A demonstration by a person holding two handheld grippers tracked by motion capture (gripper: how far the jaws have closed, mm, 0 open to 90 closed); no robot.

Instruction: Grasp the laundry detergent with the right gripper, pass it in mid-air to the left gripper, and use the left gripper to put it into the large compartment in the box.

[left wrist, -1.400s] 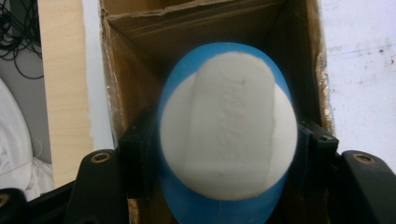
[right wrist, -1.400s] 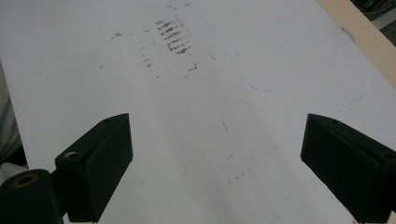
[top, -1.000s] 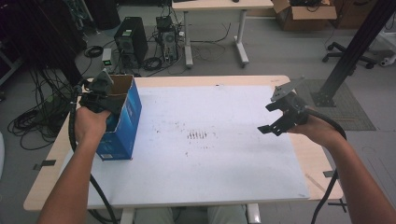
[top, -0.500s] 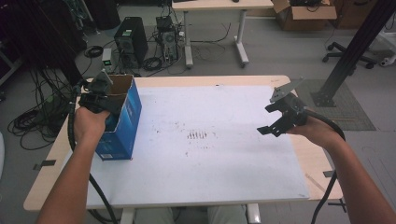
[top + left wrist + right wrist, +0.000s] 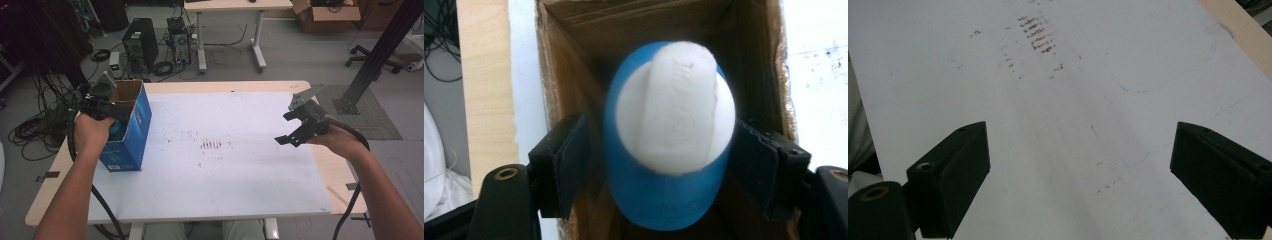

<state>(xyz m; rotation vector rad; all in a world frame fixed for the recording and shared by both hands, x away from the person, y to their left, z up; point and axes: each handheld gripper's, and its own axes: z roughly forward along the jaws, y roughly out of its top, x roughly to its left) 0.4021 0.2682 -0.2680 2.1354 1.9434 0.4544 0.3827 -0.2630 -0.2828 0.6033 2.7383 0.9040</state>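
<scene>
White tabletop (image 5: 225, 165); cardboard box (image 5: 131, 131) w/ rounded blue-white object (image 5: 671, 140).

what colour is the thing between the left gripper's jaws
Blue, with a white cap or top facing the camera. The object shows best in the left gripper view, inside the cardboard box.

The high view looks forward and down over the whole white surface (image 5: 225, 165). The left gripper view peers close, straight down into the open cardboard box (image 5: 574, 60). The right gripper view faces the surface's brown smudges (image 5: 1037, 34), shared with the high view.
</scene>
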